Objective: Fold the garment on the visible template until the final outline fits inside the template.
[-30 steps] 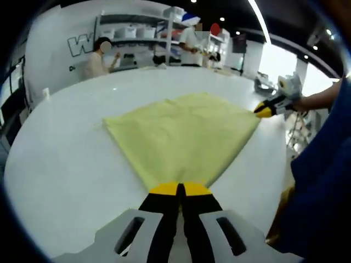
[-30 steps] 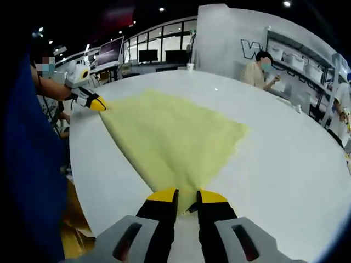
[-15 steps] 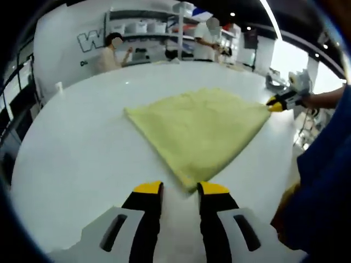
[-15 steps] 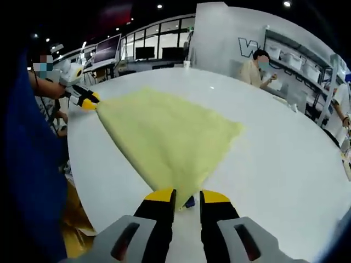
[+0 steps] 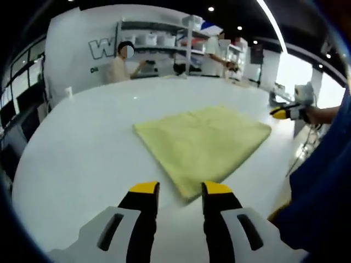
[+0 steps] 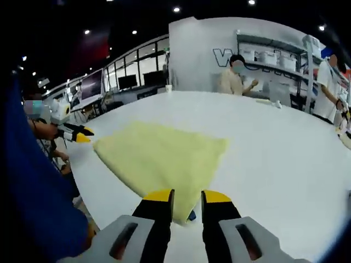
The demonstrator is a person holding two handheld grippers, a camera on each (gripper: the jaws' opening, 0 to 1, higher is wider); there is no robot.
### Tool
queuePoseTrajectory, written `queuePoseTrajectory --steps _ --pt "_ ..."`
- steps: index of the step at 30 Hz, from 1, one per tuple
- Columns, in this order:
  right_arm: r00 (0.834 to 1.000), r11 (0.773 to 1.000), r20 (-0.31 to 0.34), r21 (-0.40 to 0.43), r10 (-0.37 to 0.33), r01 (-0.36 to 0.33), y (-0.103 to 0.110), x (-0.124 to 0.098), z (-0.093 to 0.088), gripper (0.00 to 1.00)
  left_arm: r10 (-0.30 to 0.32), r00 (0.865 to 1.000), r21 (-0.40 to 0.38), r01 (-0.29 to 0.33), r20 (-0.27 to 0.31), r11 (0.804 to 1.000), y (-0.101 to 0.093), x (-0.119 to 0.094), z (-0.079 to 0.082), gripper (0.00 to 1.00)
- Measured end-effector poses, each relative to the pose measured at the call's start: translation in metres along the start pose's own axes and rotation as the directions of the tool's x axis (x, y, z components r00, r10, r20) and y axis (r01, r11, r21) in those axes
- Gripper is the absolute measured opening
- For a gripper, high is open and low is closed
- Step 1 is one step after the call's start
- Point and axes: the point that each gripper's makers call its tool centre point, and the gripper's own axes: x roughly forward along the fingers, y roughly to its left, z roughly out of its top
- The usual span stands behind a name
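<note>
In the left gripper view the left gripper has its yellow-tipped fingers spread apart with nothing between them; the nearest corner of the garment lies on the bench just ahead of the gap, not touched by either tip. In the right gripper view the right gripper also stands with its fingers parted and empty, and the nearest corner of the garment reaches down to the gap between the tips, resting on the bench; whether cloth and tips touch there cannot be told. A small dark blue patch shows on the bench beside that corner.

The garment is pale yellow, folded into a flat, roughly four-sided shape with straight edges and clean corners. It lies smooth on the white bench, with only faint wrinkles near the far edge in the left gripper view.

Each gripper appears at the side of the other's view, near a side corner of the cloth but apart from it: the right gripper held by a hand, and the left gripper likewise.

A blue sleeve fills the near edge. Beyond the bench stand shelves and a white wall with large lettering, and people stand there.
</note>
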Motion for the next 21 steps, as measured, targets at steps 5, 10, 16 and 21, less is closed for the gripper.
queuePoseTrajectory --steps 5,10,16,21 --pt "1.000 0.999 0.011 0.039 0.008 -0.008 -0.001 -0.012 -0.008 0.31 -0.039 0.999 -0.036 0.039 0.018 0.999 -0.011 -0.009 -0.001 0.46" --pt "1.000 1.000 -0.026 0.025 0.016 -0.015 0.005 -0.023 -0.021 0.43 -0.046 0.999 -0.051 0.047 0.022 0.998 -0.010 -0.015 -0.005 0.63" --pt "0.999 0.997 -0.008 0.059 0.040 -0.039 0.026 -0.034 -0.026 0.59 -0.043 0.999 -0.074 0.045 0.031 0.996 -0.016 -0.033 -0.005 0.77" --pt "0.998 0.995 0.016 0.080 0.056 -0.057 0.038 -0.040 -0.022 0.75 -0.037 0.997 -0.115 0.044 0.063 0.992 -0.020 -0.041 0.002 0.92"
